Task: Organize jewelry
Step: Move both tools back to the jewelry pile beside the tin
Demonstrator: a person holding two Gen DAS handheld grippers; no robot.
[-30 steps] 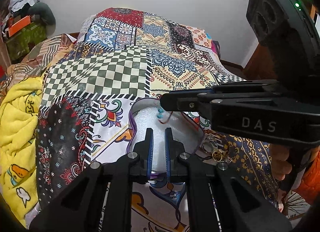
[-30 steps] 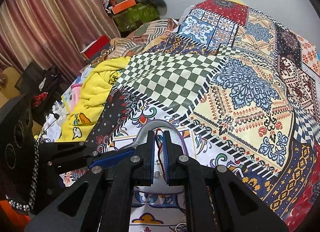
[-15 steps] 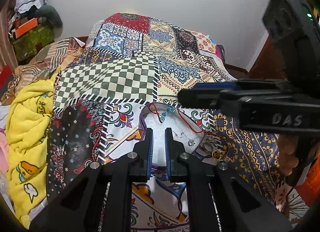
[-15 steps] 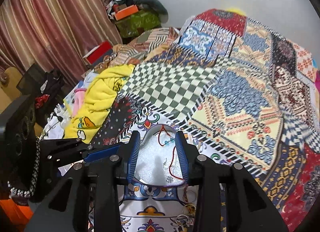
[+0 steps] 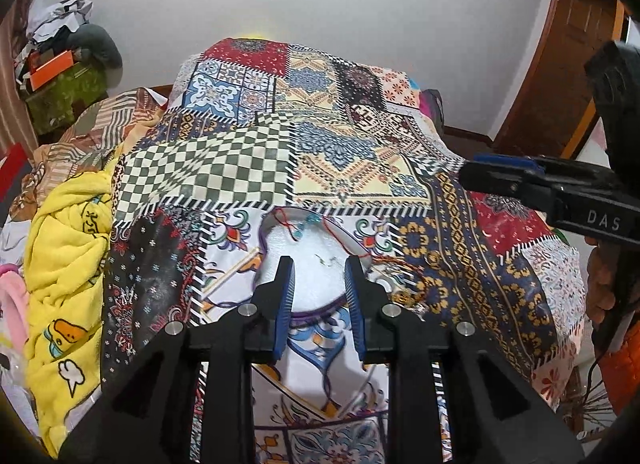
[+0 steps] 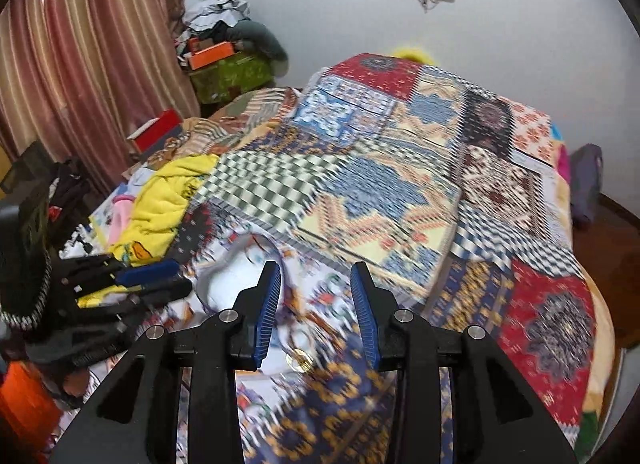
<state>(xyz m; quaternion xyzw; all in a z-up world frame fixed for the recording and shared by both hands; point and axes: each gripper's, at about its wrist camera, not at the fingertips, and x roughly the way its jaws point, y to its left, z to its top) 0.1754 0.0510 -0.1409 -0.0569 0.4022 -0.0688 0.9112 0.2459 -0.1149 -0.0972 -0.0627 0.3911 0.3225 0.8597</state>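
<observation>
A heart-shaped box (image 5: 262, 242) with a purple rim and white lining lies on the patchwork bedspread (image 5: 224, 168). A red cord necklace with turquoise beads (image 5: 298, 226) rests across its far rim, and a small silver piece (image 5: 326, 260) lies inside. My left gripper (image 5: 319, 270) hangs open just above the box's near side, holding nothing. My right gripper (image 6: 316, 272) is open and empty too, to the right of the box (image 6: 232, 280); its view is motion-blurred. It shows side-on as the right gripper (image 5: 468, 176) in the left wrist view.
Loose gold rings (image 5: 408, 300) and chains lie on the spread right of the box; one gold ring (image 6: 300, 360) sits below my right fingers. A yellow blanket (image 5: 68, 256) is bunched at the left. A hand (image 5: 604, 284) holds the right gripper's handle.
The right gripper opened, left the red necklace in the box, then swung away right. The left gripper's narrow gap has widened to fully open. Both grippers have pulled up and back.
</observation>
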